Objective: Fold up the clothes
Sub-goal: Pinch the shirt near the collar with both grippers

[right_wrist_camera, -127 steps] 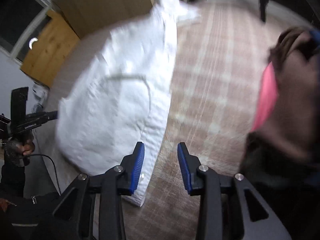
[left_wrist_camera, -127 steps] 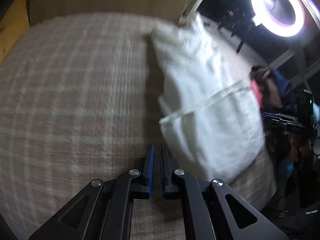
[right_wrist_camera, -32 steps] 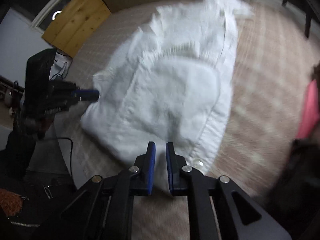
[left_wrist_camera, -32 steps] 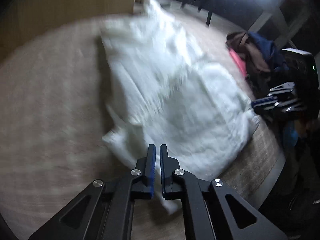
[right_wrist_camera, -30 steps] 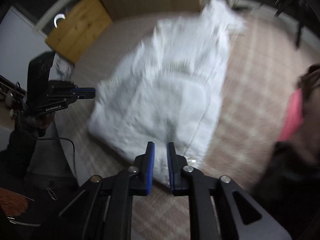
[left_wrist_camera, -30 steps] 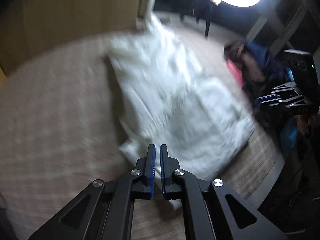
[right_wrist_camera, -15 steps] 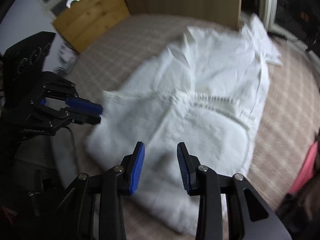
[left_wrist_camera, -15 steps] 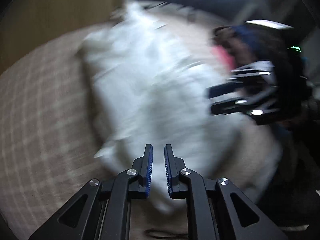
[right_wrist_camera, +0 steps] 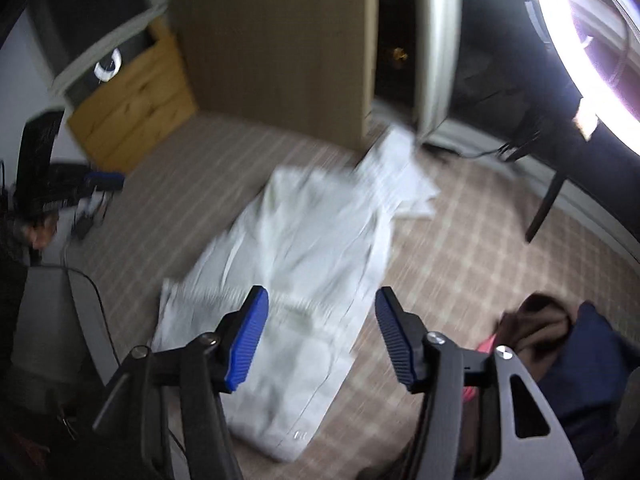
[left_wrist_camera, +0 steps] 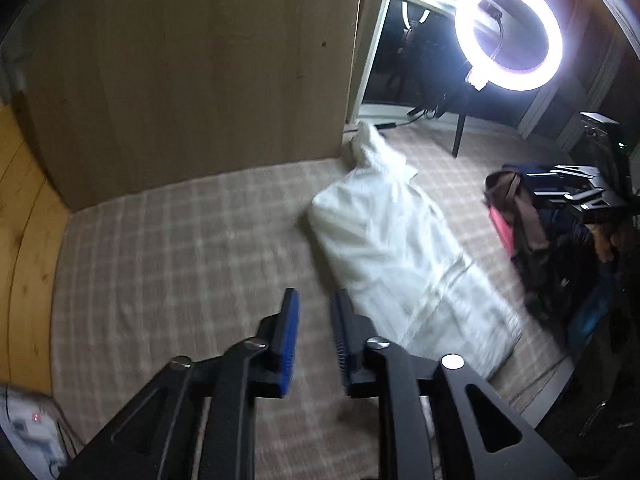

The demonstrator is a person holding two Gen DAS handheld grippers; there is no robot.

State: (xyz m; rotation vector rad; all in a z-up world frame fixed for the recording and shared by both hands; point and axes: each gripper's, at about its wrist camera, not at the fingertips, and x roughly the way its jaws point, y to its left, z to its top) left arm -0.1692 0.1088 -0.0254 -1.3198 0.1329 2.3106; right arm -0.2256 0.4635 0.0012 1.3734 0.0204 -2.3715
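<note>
Garment status: one white garment (left_wrist_camera: 404, 264) lies folded lengthwise into a long strip on the plaid-covered bed (left_wrist_camera: 180, 248), its narrow end toward the wooden panel (left_wrist_camera: 200, 72) and its wide end near the bed's front edge.

Left gripper (left_wrist_camera: 314, 336): jaws narrowly parted and opening, nothing between them, raised clear of the cloth just beside the strip's near end. Right gripper (right_wrist_camera: 320, 332): jaws spread wide and opening, empty, raised over the strip's wide end.

Likely faults from this state:
- The lengthwise fold appears loose; a re-grasp that catches only the top layer would probably peel it open.
- The wide end lies close to the bed's front edge; a drag toward that edge could pull the strip off.
- The pile of dark and pink clothes (right_wrist_camera: 560, 344) lies near the strip; a wide sweep by the right gripper could snag it.

Count: one white garment, one clothes pile (items not separable), two grippers, one ring light (left_wrist_camera: 508, 36).
</note>
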